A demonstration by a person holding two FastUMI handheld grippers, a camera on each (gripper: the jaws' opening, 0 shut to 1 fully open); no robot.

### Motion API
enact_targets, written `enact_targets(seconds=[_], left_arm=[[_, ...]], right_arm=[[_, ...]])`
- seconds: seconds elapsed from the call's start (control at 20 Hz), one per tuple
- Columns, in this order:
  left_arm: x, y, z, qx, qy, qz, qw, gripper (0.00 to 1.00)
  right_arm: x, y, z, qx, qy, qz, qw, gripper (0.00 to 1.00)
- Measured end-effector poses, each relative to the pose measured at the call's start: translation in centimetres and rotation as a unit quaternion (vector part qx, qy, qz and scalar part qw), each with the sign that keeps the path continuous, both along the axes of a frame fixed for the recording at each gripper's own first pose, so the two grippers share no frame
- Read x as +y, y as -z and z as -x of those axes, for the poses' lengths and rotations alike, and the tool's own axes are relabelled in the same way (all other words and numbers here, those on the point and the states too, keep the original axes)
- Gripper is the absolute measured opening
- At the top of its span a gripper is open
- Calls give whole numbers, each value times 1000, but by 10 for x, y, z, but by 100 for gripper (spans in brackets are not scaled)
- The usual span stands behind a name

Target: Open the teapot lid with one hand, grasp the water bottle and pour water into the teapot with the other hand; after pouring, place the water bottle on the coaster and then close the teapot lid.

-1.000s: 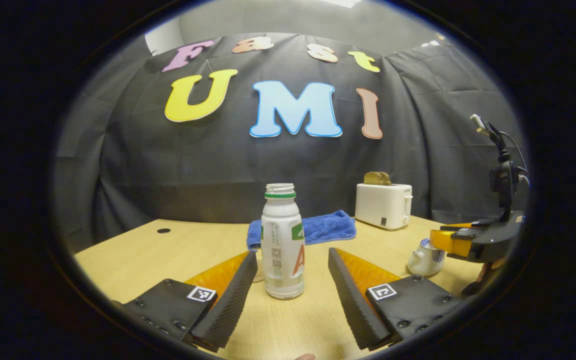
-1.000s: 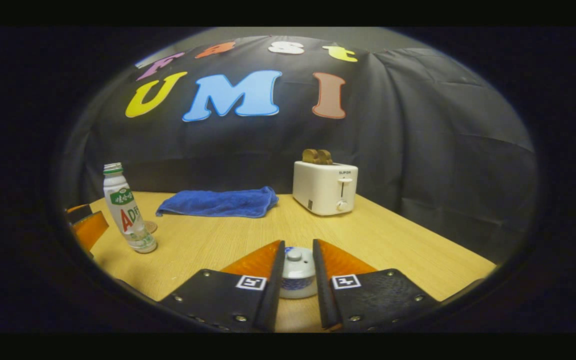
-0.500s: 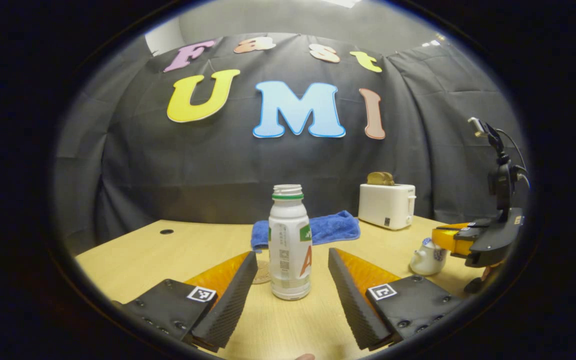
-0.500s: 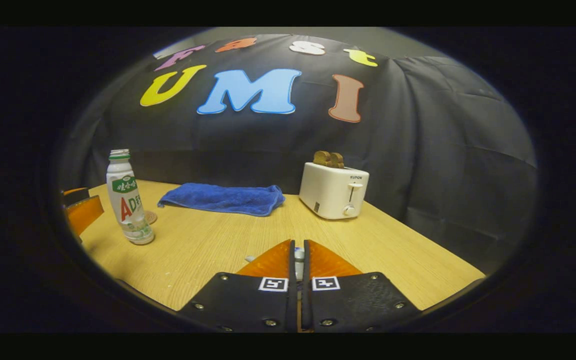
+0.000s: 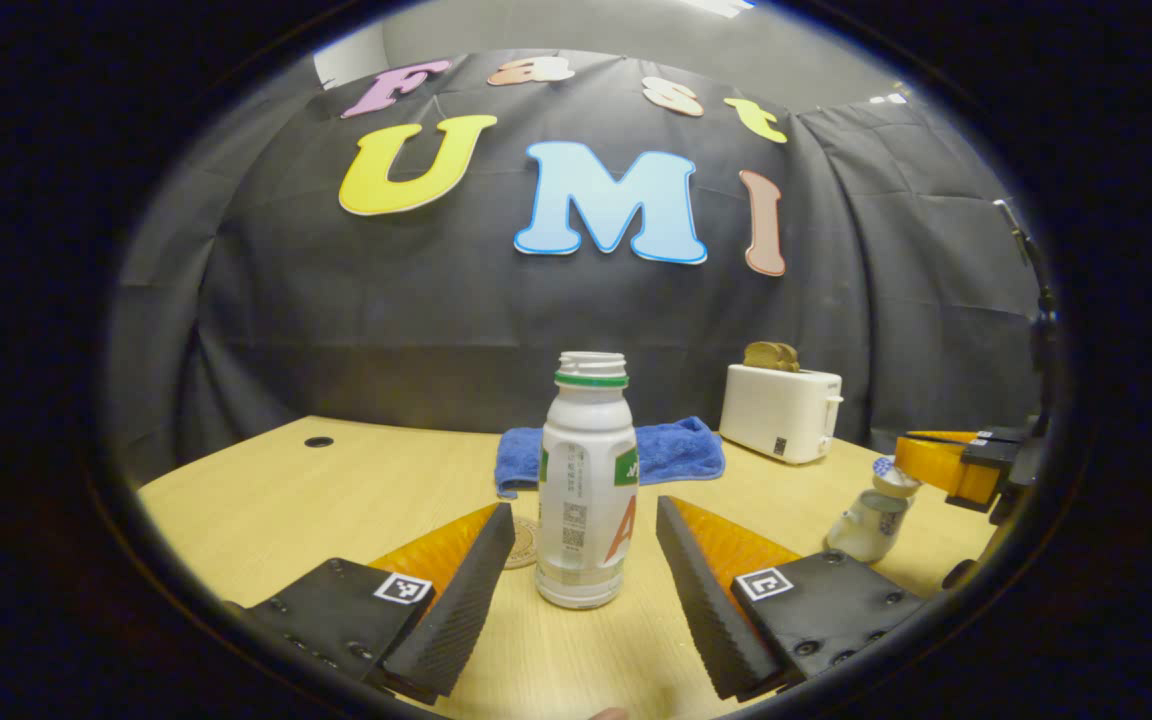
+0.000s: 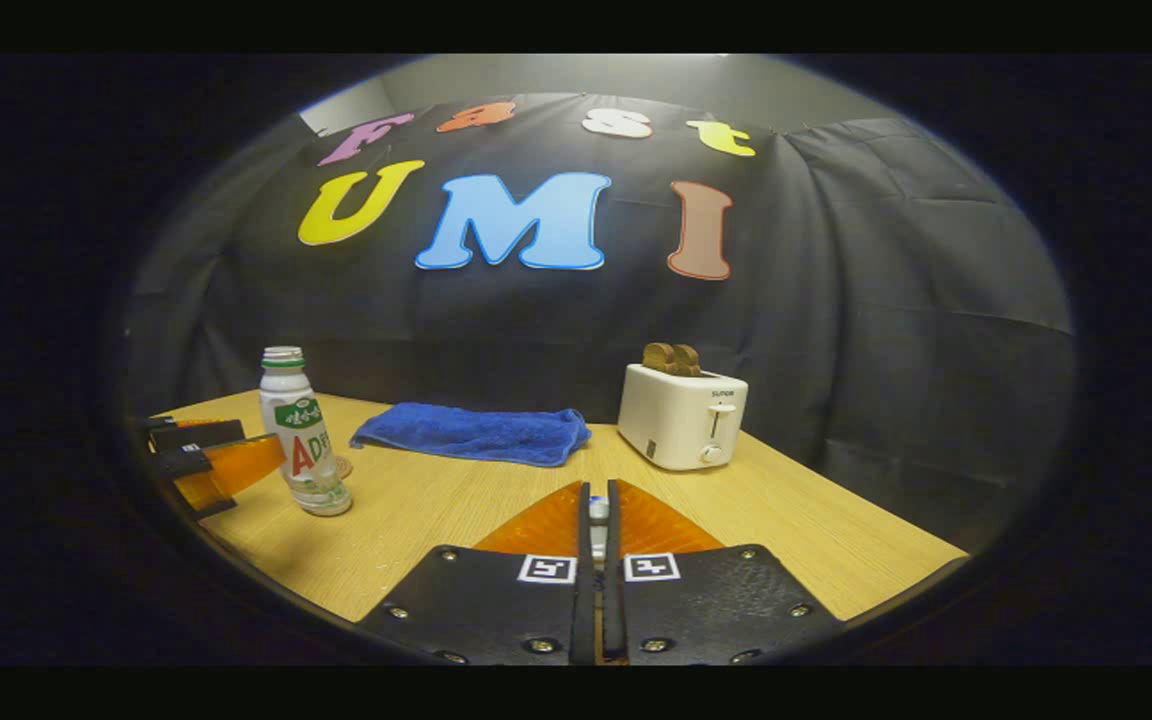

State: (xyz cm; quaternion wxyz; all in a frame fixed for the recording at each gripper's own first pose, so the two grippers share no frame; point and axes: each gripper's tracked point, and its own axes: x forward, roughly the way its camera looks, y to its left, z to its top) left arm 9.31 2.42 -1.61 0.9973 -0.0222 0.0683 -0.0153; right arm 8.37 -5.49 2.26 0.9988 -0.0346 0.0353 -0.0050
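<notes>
Teapot lid (image 6: pixel 595 508) in right claw (image 6: pixel 596 500)

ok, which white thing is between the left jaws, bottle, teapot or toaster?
The bottle, upright between the open left jaws. Teapot and toaster sit off to the right.

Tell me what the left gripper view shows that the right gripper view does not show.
Left gripper view: the teapot, a hole in the table, and the left tongs open on either side of the bottle. Right gripper view: the toaster face with lever and dial, and the right tongs seen close, shut on the lid. Both: bottle, blue towel, toaster, coaster, table.
</notes>
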Motion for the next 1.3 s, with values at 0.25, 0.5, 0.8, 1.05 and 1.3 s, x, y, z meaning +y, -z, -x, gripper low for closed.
enact_targets(seconds=[0.25, 0.5, 0.8, 1.05, 1.3], left_arm=[[-6, 3, -28, 9, -14, -22, 1000, 99], [-4, 20, -49, 33, -18, -24, 999, 99], [-4, 14, -39, 48, 4, -37, 998, 82], [-8, -1, -32, 31, 18, -133, 991, 82], [-30, -9, -29, 11, 42, -232, 972, 82]], right_arm=[[3, -1, 6, -2, -9, -6, 1000, 3], [4, 0, 10, 0, -19, -11, 1000, 4], [3, -1, 32, -10, -31, -19, 999, 3], [2, 5, 61, -6, -38, -34, 999, 3], [-7, 17, 84, 5, -36, -45, 998, 3]])
